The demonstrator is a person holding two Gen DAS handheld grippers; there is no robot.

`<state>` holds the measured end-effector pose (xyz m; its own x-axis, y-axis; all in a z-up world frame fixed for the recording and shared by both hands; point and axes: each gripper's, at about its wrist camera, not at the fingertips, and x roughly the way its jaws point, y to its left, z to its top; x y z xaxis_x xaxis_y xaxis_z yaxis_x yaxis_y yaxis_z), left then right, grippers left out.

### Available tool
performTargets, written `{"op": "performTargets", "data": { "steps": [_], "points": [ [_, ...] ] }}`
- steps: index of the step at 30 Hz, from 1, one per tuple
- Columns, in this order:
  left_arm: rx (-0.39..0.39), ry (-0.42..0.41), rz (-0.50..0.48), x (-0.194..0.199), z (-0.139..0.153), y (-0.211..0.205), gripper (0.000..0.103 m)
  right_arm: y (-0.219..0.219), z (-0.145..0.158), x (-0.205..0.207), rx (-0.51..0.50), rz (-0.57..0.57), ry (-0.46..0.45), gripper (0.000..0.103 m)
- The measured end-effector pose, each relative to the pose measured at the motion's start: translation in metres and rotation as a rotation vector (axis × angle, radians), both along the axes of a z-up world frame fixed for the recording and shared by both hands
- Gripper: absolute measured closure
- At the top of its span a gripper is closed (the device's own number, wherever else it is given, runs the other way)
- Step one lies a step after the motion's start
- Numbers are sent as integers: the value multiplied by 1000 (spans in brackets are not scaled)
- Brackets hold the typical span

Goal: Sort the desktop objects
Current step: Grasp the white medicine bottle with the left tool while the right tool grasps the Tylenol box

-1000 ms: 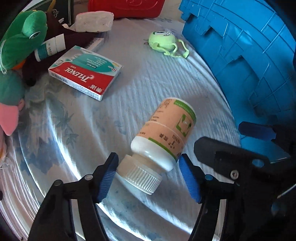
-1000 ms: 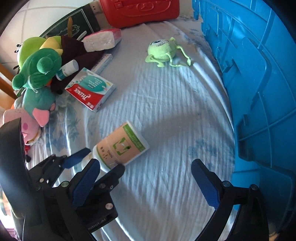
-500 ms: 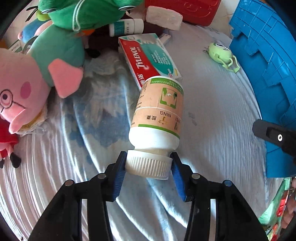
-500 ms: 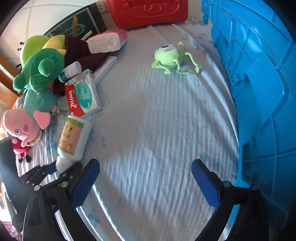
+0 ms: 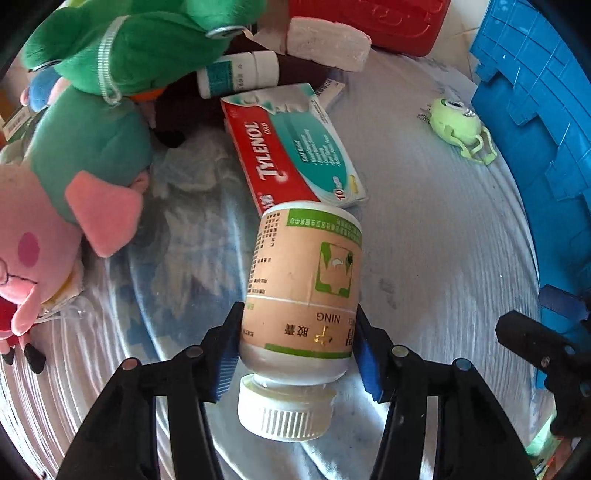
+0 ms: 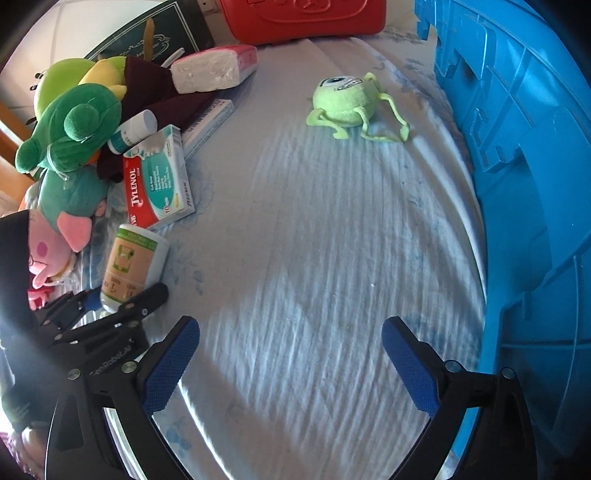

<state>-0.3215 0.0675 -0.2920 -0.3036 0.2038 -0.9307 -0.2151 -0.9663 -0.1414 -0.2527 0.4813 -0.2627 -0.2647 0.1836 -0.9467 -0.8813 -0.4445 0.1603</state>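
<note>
A white medicine bottle (image 5: 303,291) with a tan and green label lies on the pale blue cloth, its ribbed white cap toward the camera. My left gripper (image 5: 297,350) stands around the bottle's lower body, both blue pads against its sides. The bottle also shows in the right wrist view (image 6: 129,266), with the left gripper (image 6: 110,306) on it. Its far end lies next to a red and teal Tylenol box (image 5: 291,147). My right gripper (image 6: 291,365) is open and empty over bare cloth.
A blue plastic crate (image 6: 524,184) runs along the right. A green one-eyed plush (image 6: 343,99) lies near it. Plush toys (image 5: 92,122), a small white bottle (image 5: 236,74), a white foam block (image 5: 325,48) and a red case (image 6: 303,14) crowd the left and far side.
My left gripper slid forward from the bottle's cap to its body and holds it there. The bottle now lies beside the Tylenol box. My right gripper stayed open and moved slightly forward.
</note>
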Motion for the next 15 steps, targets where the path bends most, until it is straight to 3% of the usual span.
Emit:
{"op": "performTargets", "data": {
  "steps": [7, 15],
  "points": [
    [-47, 72, 131, -6, 29, -61, 49, 5, 10, -51, 12, 75, 55, 2],
    [-36, 26, 148, -42, 16, -85, 50, 20, 11, -127, 32, 168, 46, 2]
  ]
}}
